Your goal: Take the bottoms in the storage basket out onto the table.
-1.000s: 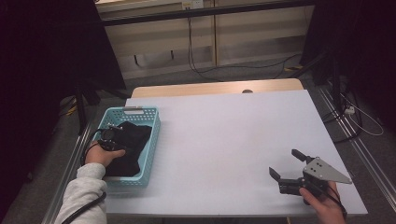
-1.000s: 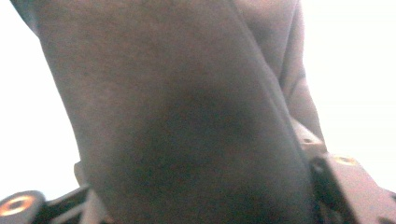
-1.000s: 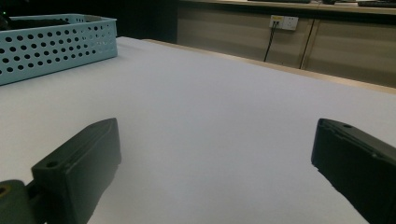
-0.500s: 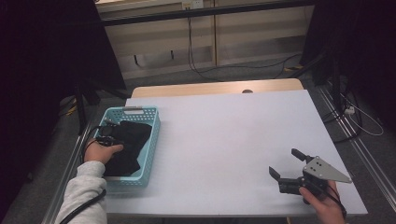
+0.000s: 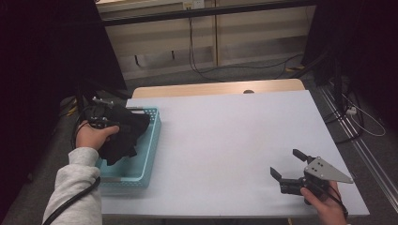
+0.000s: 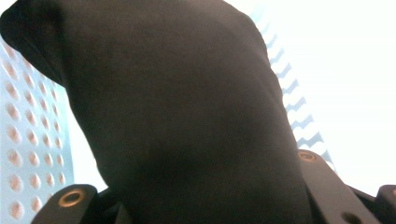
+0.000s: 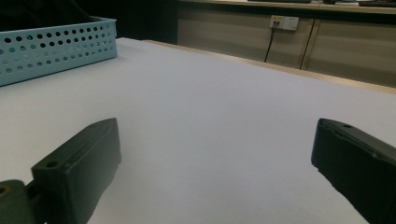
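Cloth [image 5: 123, 133], black and bunched, hangs from the left gripper [image 5: 104, 123] over the pale blue basket [image 5: 151, 140]. Most of it looks clear of the basket floor, with its lower folds drooping toward the near end. In the left gripper view the cloth [image 6: 187, 121] sits between the two jaws, which have just been closing and now pinch a thick fold of it; the perforated basket wall [image 6: 28, 140] shows behind. So the picking-up looks done, and I would judge the lift out of the basket well under way but not finished.

That basket stands at the left edge of the white table [image 5: 234, 140], roughly midway along it, and beyond the cloth I cannot tell whether anything else lies inside.

Away at the near right corner the right gripper [image 5: 288, 165] waits low over the tabletop in the person's hand, jaws spread wide with nothing between them. In its own view the bare white surface [image 7: 224, 107] stretches ahead and the basket [image 7: 56, 46] shows at the far left.

What seems left is carrying the cloth onto the open middle of the table, and perhaps bringing the idle gripper in to help spread it.
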A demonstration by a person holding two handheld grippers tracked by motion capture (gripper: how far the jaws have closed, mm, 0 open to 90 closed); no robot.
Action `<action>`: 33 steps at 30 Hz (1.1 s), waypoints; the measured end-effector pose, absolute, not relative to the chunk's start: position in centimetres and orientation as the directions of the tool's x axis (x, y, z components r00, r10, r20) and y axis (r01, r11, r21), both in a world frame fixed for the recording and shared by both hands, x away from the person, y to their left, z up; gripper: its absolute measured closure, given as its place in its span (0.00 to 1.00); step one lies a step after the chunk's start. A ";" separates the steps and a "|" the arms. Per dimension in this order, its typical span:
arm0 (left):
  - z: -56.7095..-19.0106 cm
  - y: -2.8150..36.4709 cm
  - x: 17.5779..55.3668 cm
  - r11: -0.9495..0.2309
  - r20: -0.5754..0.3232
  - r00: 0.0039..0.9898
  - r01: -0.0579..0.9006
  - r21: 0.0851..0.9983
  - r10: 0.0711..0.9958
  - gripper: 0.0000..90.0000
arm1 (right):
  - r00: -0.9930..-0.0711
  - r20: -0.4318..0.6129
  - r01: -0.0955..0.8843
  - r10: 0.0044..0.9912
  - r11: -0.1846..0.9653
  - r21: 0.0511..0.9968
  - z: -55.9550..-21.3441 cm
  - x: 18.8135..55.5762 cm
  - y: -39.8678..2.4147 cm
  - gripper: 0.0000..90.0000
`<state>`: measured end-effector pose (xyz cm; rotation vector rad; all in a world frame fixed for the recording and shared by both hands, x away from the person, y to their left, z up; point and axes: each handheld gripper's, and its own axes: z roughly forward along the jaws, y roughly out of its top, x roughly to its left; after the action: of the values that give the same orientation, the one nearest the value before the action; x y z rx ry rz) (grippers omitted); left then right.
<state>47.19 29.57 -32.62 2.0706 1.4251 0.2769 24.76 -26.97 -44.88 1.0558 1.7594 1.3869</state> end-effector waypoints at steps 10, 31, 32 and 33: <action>-27.3 25.6 46.4 -0.212 -0.164 0.486 0.628 0.749 0.859 0.72 | -0.466 -0.017 0.194 0.885 0.121 0.974 -44.9 24.8 -26.8 0.01; -31.0 15.5 44.0 -0.284 -0.208 0.692 0.525 0.802 0.691 0.71 | -0.466 -0.022 0.194 0.884 0.126 0.973 -44.9 24.9 -26.8 0.01; -31.4 15.0 43.9 -0.290 -0.213 0.701 0.525 0.800 0.681 0.71 | -0.466 -0.021 0.195 0.885 0.126 0.973 -44.9 24.9 -26.8 0.01; -31.8 14.5 43.7 -0.293 -0.218 0.705 0.527 0.798 0.675 0.71 | -0.466 -0.020 0.195 0.884 0.126 0.973 -44.9 25.0 -26.8 0.01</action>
<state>43.71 14.47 -31.76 1.9682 0.9238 0.1968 24.96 -26.84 -44.90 1.0475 1.7682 1.3793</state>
